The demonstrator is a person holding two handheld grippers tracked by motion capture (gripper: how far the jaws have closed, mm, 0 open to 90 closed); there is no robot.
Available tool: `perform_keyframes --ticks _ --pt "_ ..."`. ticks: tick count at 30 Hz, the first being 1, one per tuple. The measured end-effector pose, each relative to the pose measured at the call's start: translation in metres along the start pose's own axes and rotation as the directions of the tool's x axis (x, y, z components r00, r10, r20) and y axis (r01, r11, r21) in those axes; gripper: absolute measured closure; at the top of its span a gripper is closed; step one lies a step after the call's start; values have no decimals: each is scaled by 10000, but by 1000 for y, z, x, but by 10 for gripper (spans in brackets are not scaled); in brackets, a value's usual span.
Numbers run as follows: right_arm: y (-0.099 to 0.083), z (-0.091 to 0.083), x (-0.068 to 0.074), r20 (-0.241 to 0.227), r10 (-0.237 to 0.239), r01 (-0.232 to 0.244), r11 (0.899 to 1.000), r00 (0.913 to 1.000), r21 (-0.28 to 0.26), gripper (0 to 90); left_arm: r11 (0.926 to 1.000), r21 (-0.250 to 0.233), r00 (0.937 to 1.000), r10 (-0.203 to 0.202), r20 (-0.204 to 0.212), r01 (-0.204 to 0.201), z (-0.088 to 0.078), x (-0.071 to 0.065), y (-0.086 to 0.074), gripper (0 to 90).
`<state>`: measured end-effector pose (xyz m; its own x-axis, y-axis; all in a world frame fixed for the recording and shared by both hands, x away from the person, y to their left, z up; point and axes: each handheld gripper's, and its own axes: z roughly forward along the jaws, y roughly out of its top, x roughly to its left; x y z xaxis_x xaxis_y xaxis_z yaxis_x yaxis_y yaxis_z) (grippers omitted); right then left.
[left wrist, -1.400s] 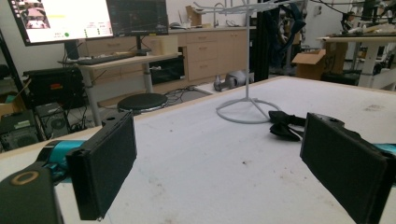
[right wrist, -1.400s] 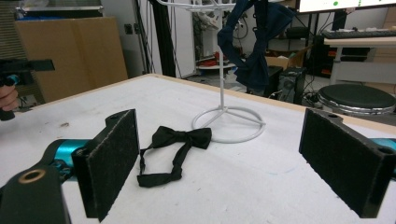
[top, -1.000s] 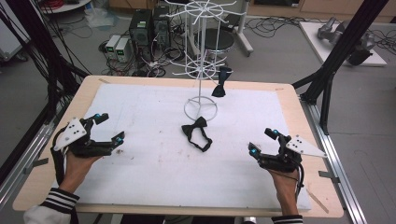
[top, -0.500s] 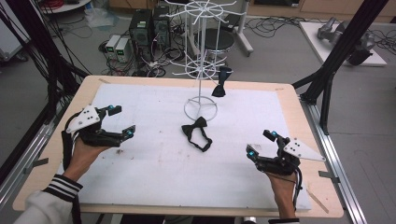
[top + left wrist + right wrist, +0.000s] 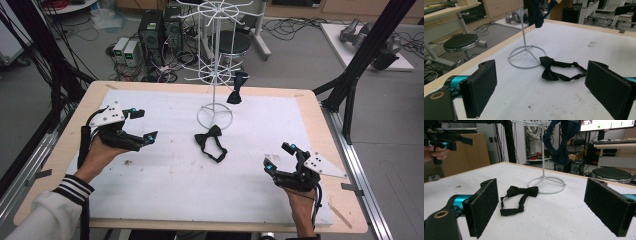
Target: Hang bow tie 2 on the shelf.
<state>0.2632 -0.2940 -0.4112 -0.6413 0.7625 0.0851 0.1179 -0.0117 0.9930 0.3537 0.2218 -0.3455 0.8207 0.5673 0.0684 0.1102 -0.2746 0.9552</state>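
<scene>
A black bow tie (image 5: pixel 210 142) lies flat on the white mat, just in front of the white wire rack (image 5: pixel 215 75). A dark blue bow tie (image 5: pixel 236 92) hangs from the rack's lower arm. My left gripper (image 5: pixel 146 125) is held above the mat left of the black tie, open and empty. In the left gripper view the black tie (image 5: pixel 547 68) lies ahead between the wide jaws. My right gripper (image 5: pixel 276 156) hovers near the front right, open and empty. Its own view shows the tie (image 5: pixel 520 192) ahead and the rack base (image 5: pixel 546 182) behind it.
The white mat (image 5: pixel 165 185) covers a wooden table (image 5: pixel 60 150) with black frame posts at both sides. Computers, cables and a black stool (image 5: pixel 235 42) stand on the floor beyond the far edge. The other hand's gripper (image 5: pixel 444 140) appears at the right gripper view's upper left.
My left gripper has risen and moved away from the near edge, toward the middle of the mat. The right gripper has stayed nearly in place. Both ties lie and hang as before.
</scene>
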Motion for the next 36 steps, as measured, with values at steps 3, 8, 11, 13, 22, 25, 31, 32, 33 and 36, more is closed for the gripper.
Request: perform_keyframes --ticks 3,8,11,13,22,25,31,32,33,36 --pt "-1 1 1 41 -153 152 9999 9999 57 116 9999 101 9999 91 94 -92 6 0 6 111" --pt "-1 2 3 106 -229 228 9997 9997 57 116 9990 432 9994 119 328 -133 16 0 11 111" --pt "-6 1 3 138 -105 106 9999 9998 -40 116 9975 666 9985 214 504 -248 23 -1 14 111" --pt "-9 1 2 185 -82 82 10000 9998 -35 115 9966 782 9980 231 591 -277 28 -1 16 111" --pt "-19 1 1 319 -92 93 9999 9994 -49 116 9870 1510 9941 405 1009 -556 55 -4 23 111" --pt "-20 3 3 355 -280 279 9996 9990 30 116 9816 1771 9911 506 1228 -720 65 -3 26 112" --pt "-22 5 4 342 -528 532 9985 9980 -86 116 9713 2215 9878 553 1458 -871 82 -3 27 115" --pt "-24 4 4 351 -383 385 9992 9987 -54 116 9690 2295 9866 563 1532 -910 84 -3 27 115" --pt "-26 4 3 387 -359 362 9993 9986 -55 116 9692 2298 9867 541 1534 -889 87 -3 27 115" --pt "-30 3 2 450 -253 254 9997 9987 -29 116 9652 2459 9849 483 1662 -888 93 -1 24 117"
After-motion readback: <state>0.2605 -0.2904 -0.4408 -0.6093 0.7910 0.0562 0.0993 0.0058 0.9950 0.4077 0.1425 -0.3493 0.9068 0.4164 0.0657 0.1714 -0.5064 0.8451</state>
